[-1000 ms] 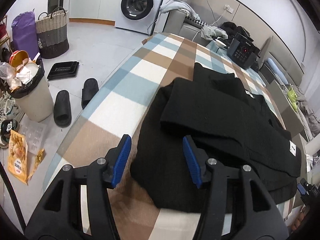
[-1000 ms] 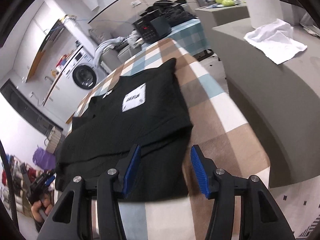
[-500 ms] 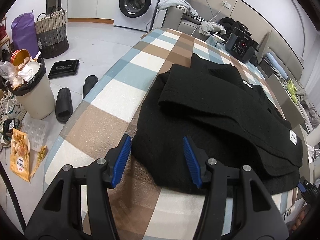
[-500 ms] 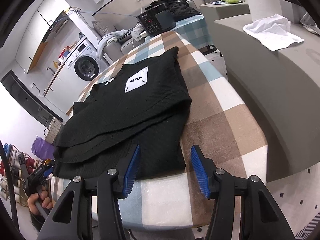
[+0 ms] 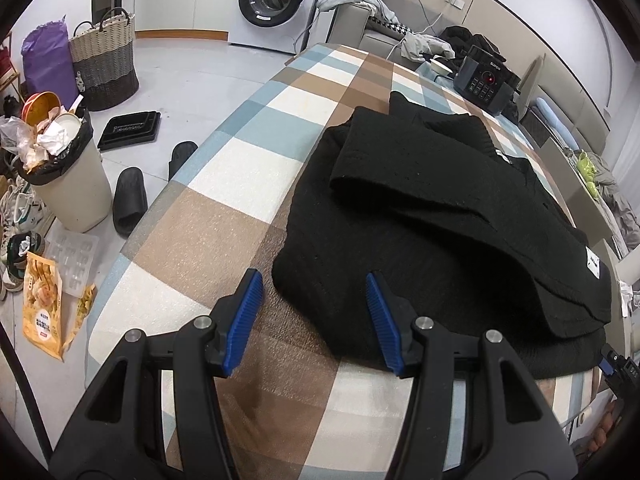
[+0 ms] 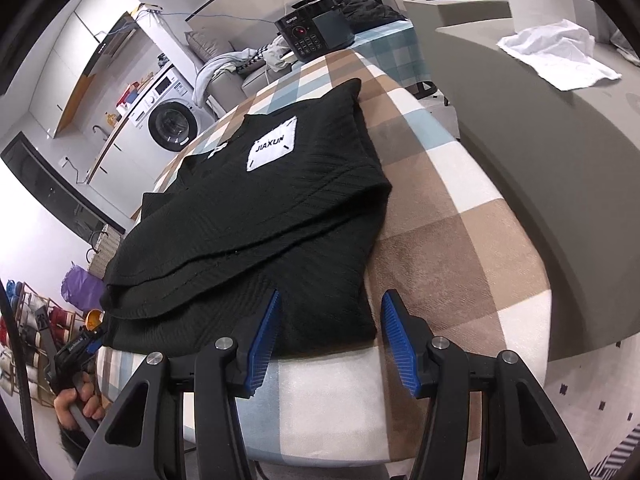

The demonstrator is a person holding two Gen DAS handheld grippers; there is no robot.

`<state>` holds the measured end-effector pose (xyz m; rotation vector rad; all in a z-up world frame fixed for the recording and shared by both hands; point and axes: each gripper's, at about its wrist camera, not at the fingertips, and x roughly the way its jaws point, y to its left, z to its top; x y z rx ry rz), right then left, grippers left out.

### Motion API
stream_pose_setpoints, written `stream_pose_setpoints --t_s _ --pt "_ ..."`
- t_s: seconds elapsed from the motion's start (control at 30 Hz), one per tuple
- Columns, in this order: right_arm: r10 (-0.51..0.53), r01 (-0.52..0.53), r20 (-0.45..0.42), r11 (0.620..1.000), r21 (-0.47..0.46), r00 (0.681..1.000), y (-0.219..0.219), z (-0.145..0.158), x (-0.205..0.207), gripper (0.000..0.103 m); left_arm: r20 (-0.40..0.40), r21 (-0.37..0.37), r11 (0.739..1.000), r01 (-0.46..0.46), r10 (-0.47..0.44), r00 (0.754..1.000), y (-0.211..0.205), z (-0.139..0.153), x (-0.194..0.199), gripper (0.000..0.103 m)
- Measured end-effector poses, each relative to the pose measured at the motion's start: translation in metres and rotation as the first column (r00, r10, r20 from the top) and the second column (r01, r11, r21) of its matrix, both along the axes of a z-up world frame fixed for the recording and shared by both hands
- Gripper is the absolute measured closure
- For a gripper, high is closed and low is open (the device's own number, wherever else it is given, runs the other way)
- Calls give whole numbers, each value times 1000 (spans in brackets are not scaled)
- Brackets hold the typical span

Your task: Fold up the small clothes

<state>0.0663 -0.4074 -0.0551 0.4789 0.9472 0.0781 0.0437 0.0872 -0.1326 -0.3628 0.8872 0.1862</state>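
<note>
Black knit sweater (image 5: 432, 216), partly folded, lies flat on the table with a blue, brown and cream checked cloth (image 5: 224, 208). White square patch reading JIAXUN (image 6: 272, 148) faces up on the top layer, well ahead of the right jaws.

Left gripper (image 5: 314, 312): blue ribbed pads released, nothing clasped. The sweater's near left corner sits in the gap between and just ahead of the jaws; pads appear above it, contact with the cloth unclear. Bare checked cloth under the left pad.

Right gripper (image 6: 330, 332): jaws likewise apart, grasping nothing. Sweater's near right corner lies between them, toward the left pad; the hem edge runs left from there along the table's front edge. Bare cloth ahead of the right pad.

In the right wrist view, the left gripper shows small at the far left, held by a hand (image 6: 74, 404).

Black multicooker with red-lit panel (image 5: 486, 82) at the table's far end, beyond the sweater. White front-loading washing machine (image 5: 276, 0) far ahead of the left jaws.
</note>
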Motion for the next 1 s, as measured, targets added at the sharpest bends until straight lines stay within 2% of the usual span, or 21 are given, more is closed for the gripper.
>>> stream_pose_setpoints --t_s 0.23,0.3,0.37,0.4,0.47,0.57,0.7,0.93,1.0 --pt "26 -26 7 998 -57 1000 12 0 12 50 32 -6 1000 18 -18 999 -4 -3 14 53" --pt "35 -32 26 993 -112 999 18 1 15 50 50 0 1000 26 -26 998 -7 -4 18 63" --pt "49 -45 20 987 -156 999 25 -2 20 61 61 -11 999 30 -29 998 -9 -6 21 84" --pt "51 -46 22 984 -173 998 27 -2 22 63 69 -28 999 32 -30 997 -8 -6 22 87" --pt "63 -57 22 972 -227 998 32 -3 25 77 72 -36 999 31 -28 997 -9 -6 23 92" --pt "79 -68 29 958 -278 996 38 -3 26 83 71 -16 999 44 -43 997 -13 -5 22 94" --pt "70 -59 30 961 -270 997 34 -5 22 85 64 3 998 58 -58 996 -18 -3 11 95" --pt "61 -57 7 964 -260 998 22 -2 12 86 50 10 997 75 -75 996 -26 0 -20 95" --pt "45 -43 -1 963 -267 999 23 1 16 80 49 8 999 48 -48 998 -24 1 -23 92"
